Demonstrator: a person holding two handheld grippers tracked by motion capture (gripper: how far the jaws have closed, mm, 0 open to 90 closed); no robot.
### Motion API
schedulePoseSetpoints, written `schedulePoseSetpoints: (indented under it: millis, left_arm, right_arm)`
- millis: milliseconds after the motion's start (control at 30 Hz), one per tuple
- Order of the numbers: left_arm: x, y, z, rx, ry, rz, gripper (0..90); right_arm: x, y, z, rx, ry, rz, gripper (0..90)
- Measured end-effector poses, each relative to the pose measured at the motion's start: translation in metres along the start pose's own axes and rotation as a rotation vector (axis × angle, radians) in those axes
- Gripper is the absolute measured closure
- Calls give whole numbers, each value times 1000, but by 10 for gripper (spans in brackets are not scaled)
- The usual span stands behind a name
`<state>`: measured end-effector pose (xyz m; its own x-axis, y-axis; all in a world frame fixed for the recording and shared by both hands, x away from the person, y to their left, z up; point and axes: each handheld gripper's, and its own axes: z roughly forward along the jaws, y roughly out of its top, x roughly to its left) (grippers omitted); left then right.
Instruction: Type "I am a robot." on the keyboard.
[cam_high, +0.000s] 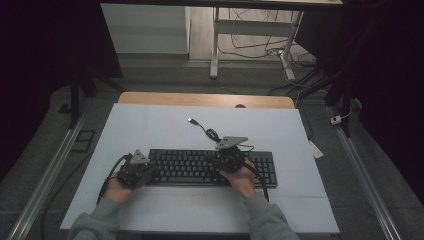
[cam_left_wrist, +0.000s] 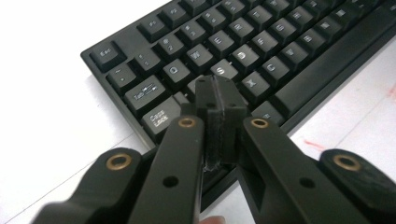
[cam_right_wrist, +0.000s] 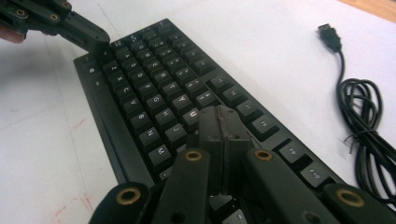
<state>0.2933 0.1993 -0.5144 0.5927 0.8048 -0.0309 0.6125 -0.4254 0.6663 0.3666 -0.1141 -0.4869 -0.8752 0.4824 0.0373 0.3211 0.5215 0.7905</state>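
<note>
Keyboard (cam_high: 212, 168) long axis left-right; left gripper (cam_left_wrist: 221, 95) over A key, right gripper (cam_right_wrist: 223, 125) near J/K, both jaws together.

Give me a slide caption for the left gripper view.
Left tool, jaws shut, tip poised over the black keyboard near the A and S keys, on a white tabletop.

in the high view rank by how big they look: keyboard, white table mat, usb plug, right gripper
1. white table mat, largest by far
2. keyboard
3. right gripper, much smaller than the keyboard, though it is raised nearer the camera, which flatters it
4. usb plug, smallest
</note>
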Motion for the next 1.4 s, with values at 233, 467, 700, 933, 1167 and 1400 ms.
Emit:
schedulePoseSetpoints:
  millis: [233, 467, 700, 933, 1167, 1400]
  left_arm:
    - [2, -2, 1, 10, 5, -7, 892]
    - [1, -3, 5, 23, 4, -8, 892]
    - [2, -4, 5, 22, 5, -9, 890]
    - [1, -4, 5, 21, 6, -10, 888]
    - [1, -4, 5, 20, 7, -11, 889]
    - [1, -4, 6, 21, 7, -7, 889]
  right_arm:
    - [2, -2, 11, 18, 4, -5, 894]
    - [3, -2, 17, 26, 8, -14, 894]
    - [5, -3, 24, 39, -1, -23, 894]
    - [6, -3, 34, 65, -12, -29, 894]
    - [5, -2, 38, 56, -23, -22, 893]
    - [5, -2, 42, 57, -23, -23, 888]
